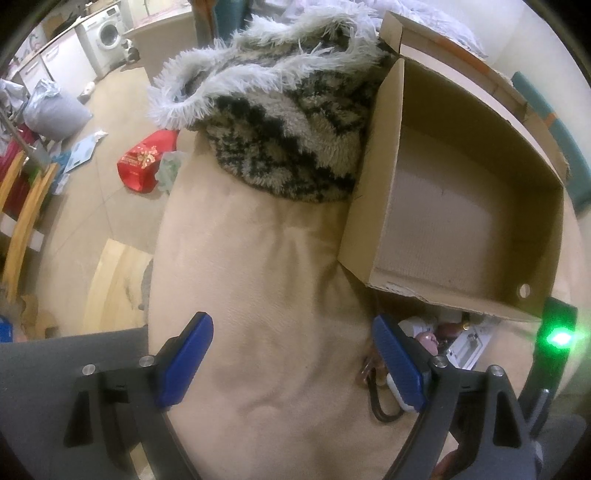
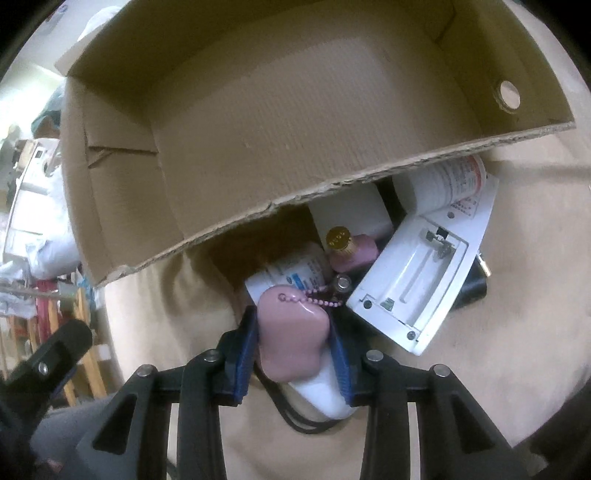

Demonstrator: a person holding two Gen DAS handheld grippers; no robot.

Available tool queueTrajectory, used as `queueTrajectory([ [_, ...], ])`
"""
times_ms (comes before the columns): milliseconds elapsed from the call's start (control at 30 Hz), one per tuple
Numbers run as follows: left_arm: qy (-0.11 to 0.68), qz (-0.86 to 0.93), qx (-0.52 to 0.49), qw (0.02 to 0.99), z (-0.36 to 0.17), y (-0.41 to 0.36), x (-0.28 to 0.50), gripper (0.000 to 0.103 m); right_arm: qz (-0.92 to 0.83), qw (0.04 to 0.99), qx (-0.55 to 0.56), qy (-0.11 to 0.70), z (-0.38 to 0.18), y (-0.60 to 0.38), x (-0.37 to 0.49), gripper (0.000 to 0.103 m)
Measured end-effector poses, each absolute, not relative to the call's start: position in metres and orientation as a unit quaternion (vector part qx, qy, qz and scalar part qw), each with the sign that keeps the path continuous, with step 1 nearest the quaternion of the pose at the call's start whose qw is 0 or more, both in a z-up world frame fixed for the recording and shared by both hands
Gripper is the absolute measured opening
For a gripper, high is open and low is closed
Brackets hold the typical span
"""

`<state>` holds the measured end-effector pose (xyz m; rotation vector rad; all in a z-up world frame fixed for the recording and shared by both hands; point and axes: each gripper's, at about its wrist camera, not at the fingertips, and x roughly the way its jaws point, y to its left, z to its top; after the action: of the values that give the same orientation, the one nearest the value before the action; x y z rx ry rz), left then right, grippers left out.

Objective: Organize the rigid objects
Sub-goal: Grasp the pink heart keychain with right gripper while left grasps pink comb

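Nearest to us, our right tool (image 2: 293, 345) is clamped on a pink charm (image 2: 291, 332) with a bead chain (image 2: 323, 297), its blue pads pressed against both sides; a white piece sits under the charm between the same pads. Our left tool (image 1: 291, 363) stands wide apart over bare beige cushion (image 1: 258, 295), gripping nothing.

Just past the right tool lies the pile of small things on the cushion: a white bottle (image 2: 295, 273) with a blue label, a pink bottle (image 2: 352, 251) with a gold cap, a white device (image 2: 413, 280) lying back side up with its battery bay open, a white can (image 2: 450, 181) with red print, and a black object (image 2: 474, 288) half hidden under the device. A black cord (image 1: 380, 402) loops on the cushion below the charm.

Beyond the pile stands the cardboard box (image 2: 258, 122), open-topped with a torn near edge and a round hole in one wall. The pile is touching its near wall.

To the box's left a shaggy patterned blanket (image 1: 288, 125) is heaped on the cushion. Farther off, on the tiled floor (image 1: 122, 110), we see a red bag (image 1: 146, 162), a grey sack (image 1: 55, 114) and scattered papers; a washing machine (image 1: 105, 33) stands by the far wall.
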<state>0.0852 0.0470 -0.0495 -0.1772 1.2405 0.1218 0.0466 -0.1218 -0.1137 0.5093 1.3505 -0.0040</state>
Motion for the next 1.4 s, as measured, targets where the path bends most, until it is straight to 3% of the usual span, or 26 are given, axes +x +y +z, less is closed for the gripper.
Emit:
queueTrajectory([
  [200, 0.583, 0.054, -0.082, 0.806, -0.052, 0.045, 0.087, 0.087, 0.06, 0.751, 0.251, 0.608, -0.1, -0.142, 0.029, 0.039],
  [567, 0.624, 0.027, -0.075, 0.777, -0.093, 0.016, 0.106, 0.085, 0.163, 0.821, 0.195, 0.511, -0.012, -0.208, 0.021, 0.039],
  [667, 0.64, 0.021, -0.085, 0.764, -0.113, 0.003, 0.119, 0.079, 0.168, 0.828, 0.194, 0.498, -0.021, -0.216, 0.015, 0.039],
  [1100, 0.666, 0.009, 0.002, 0.745, -0.156, -0.054, 0.137, 0.081, 0.162, 0.826, 0.231, 0.488, -0.03, -0.258, 0.017, 0.039],
  [1200, 0.679, 0.012, 0.003, 0.734, -0.163, -0.053, 0.131, 0.078, 0.164, 0.821, 0.241, 0.492, -0.031, -0.262, 0.019, 0.039],
  [1300, 0.674, 0.005, 0.015, 0.739, -0.163, -0.055, 0.13, 0.065, 0.165, 0.821, 0.241, 0.49, -0.03, -0.259, 0.019, 0.039],
  [1367, 0.666, 0.001, 0.019, 0.746, -0.16, -0.059, 0.127, 0.032, 0.166, 0.823, 0.235, 0.49, -0.029, -0.257, 0.02, 0.039],
  [1400, 0.662, 0.005, 0.025, 0.749, -0.157, -0.06, 0.126, 0.031, 0.166, 0.824, 0.232, 0.49, -0.029, -0.256, 0.02, 0.039],
])
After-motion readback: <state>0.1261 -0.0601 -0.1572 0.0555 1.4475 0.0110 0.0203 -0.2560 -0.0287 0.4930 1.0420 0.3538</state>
